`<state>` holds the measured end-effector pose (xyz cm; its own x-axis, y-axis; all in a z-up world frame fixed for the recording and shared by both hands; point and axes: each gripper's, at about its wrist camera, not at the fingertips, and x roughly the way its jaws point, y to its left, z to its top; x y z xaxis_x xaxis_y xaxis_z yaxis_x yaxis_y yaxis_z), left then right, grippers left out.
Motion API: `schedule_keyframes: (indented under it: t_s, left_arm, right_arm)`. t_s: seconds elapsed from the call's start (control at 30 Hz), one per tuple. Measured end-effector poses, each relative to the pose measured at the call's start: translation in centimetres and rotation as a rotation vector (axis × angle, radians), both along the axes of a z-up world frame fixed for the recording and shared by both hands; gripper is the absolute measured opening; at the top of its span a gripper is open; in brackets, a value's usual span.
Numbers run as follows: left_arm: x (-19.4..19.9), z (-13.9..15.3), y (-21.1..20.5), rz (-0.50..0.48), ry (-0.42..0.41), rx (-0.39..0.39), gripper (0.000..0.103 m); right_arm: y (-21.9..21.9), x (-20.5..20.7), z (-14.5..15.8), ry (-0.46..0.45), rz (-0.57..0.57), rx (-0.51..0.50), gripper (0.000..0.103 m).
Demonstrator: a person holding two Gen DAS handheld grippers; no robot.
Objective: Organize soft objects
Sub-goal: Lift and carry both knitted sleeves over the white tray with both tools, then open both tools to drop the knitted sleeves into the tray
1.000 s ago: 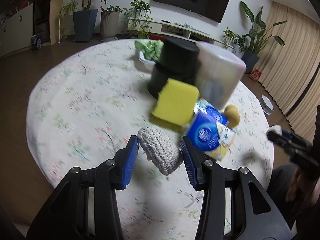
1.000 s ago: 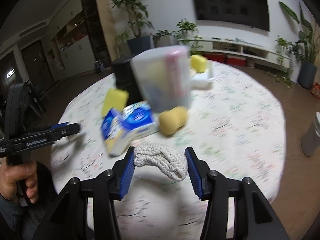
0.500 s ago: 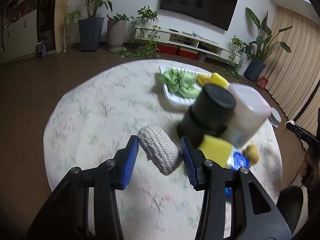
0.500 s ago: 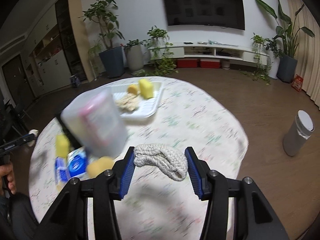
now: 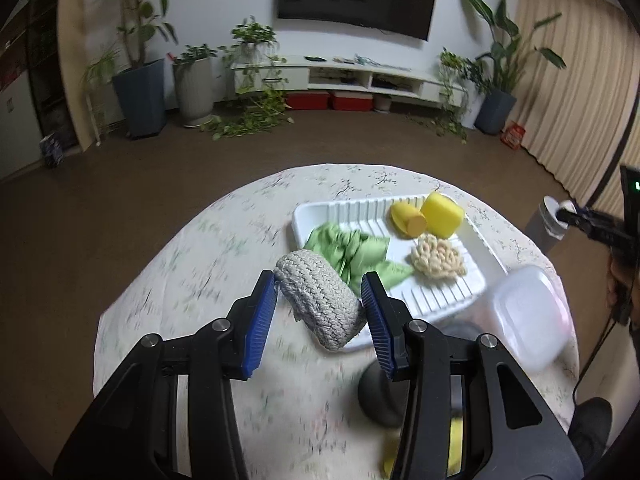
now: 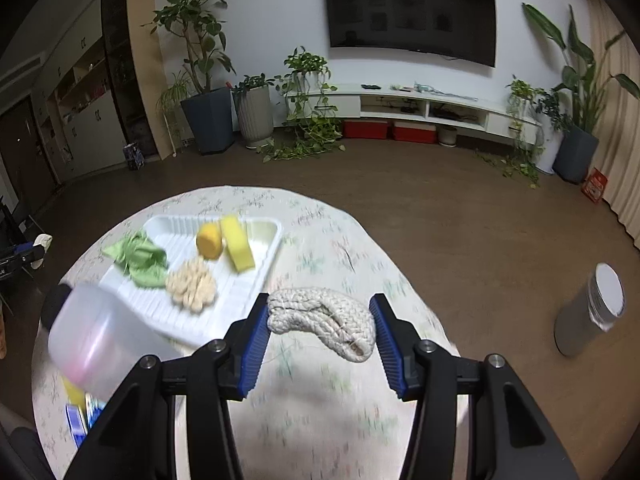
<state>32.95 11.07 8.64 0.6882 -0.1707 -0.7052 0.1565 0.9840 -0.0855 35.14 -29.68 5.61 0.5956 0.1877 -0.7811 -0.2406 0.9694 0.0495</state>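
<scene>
Woven grey rope coaster (image 5: 320,300): you have it pinched between the blue pads of your left gripper (image 5: 320,312), tilted and lifted above the near-left corner of the white ribbed tray (image 5: 472,280). Your right gripper (image 6: 318,330) pinches a second, cream-coloured woven rope piece (image 6: 322,322) — folded over on itself, held above the floral-clothed counter (image 6: 340,248) just beside the tray's right edge.

Tray contents, as seen from your left wrist: a crumpled green cloth (image 5: 352,252) at the near-left, a knotted beige scrubber (image 5: 438,258) just right of it, and at the far end an orange sponge cylinder (image 5: 406,220) touching a yellow sponge block (image 5: 442,216).

Off the tray — a translucent plastic container (image 6: 100,340), blurred, stands near its front edge; a dark object (image 5: 378,396) lies partly hidden behind your left gripper's right finger. Yellow and blue items (image 6: 78,412) sit at the counter's near-left edge in the right wrist view, too blurred to identify.
</scene>
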Motion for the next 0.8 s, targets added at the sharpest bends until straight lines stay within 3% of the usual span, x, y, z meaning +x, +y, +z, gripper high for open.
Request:
schedule_keyframes:
  t_s: [0.23, 0.43, 0.8]
  left_arm:
    - [6.2, -0.9, -3.8, -0.113, 0.067, 0.055, 0.041]
    - [10.6, -3.2, -7.0, -0.215, 0.147, 0.132, 0.041]
    - [13.4, -7.0, -10.9, -0.335, 0.230, 0.229, 0.042]
  right_arm:
    - [3.7, 6.2, -1.0, 0.065, 0.091, 0.014, 0.053]
    - [10.2, 8.9, -3.0, 0.138, 0.273, -0.016, 0.053]
    - [18.7, 10.6, -7.0, 0.271, 0.582, -0.114, 0.053]
